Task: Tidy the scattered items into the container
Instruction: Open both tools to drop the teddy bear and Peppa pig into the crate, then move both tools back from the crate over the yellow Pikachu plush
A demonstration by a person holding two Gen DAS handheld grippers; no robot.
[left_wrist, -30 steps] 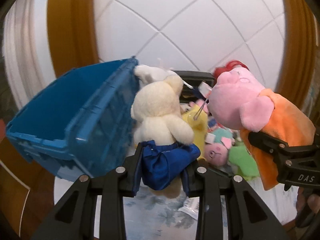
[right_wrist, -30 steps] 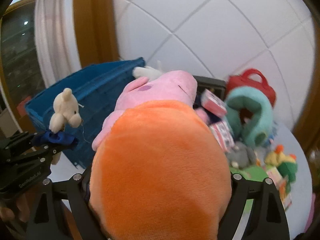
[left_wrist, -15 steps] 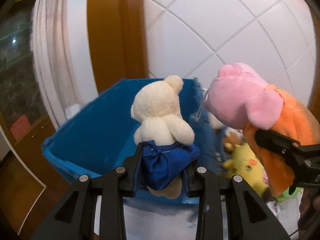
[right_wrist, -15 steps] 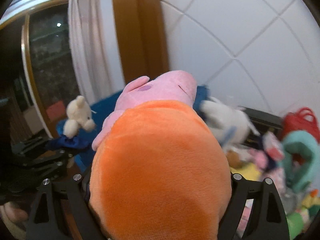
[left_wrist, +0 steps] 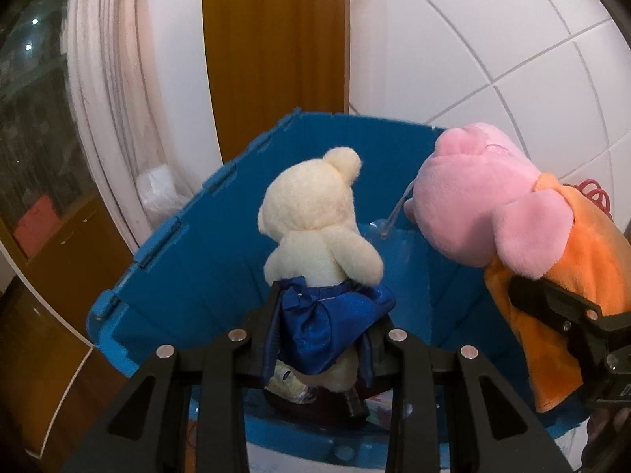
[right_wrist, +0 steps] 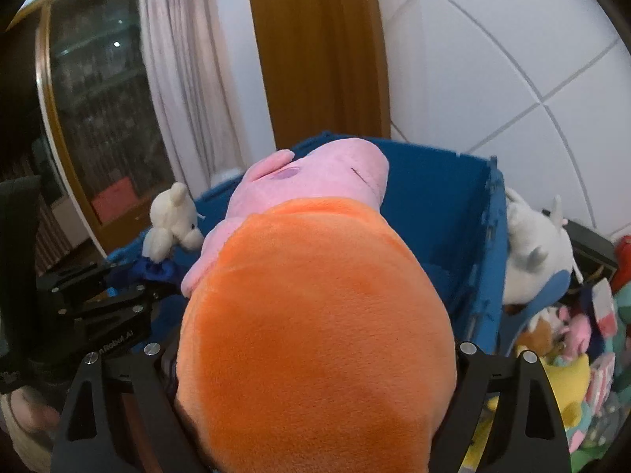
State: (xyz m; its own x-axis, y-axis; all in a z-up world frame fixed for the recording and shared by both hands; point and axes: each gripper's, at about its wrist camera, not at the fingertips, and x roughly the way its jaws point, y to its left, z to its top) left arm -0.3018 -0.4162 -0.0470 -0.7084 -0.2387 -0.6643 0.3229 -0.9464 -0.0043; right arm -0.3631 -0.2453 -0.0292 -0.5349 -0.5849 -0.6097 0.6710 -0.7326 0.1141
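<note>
My left claw (left_wrist: 321, 339) is clamped on the cream bear (left_wrist: 319, 228) by its blue skirt, holding it over the open blue bin (left_wrist: 189, 260). My right claw (right_wrist: 315, 358) grips the pink pig plush (right_wrist: 315, 315) around its orange dress, just beside the bear, above the same bin.

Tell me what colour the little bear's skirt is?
Shiny dark blue. The bear's skirt shows best in the left wrist view, pinched in the left gripper.
</note>
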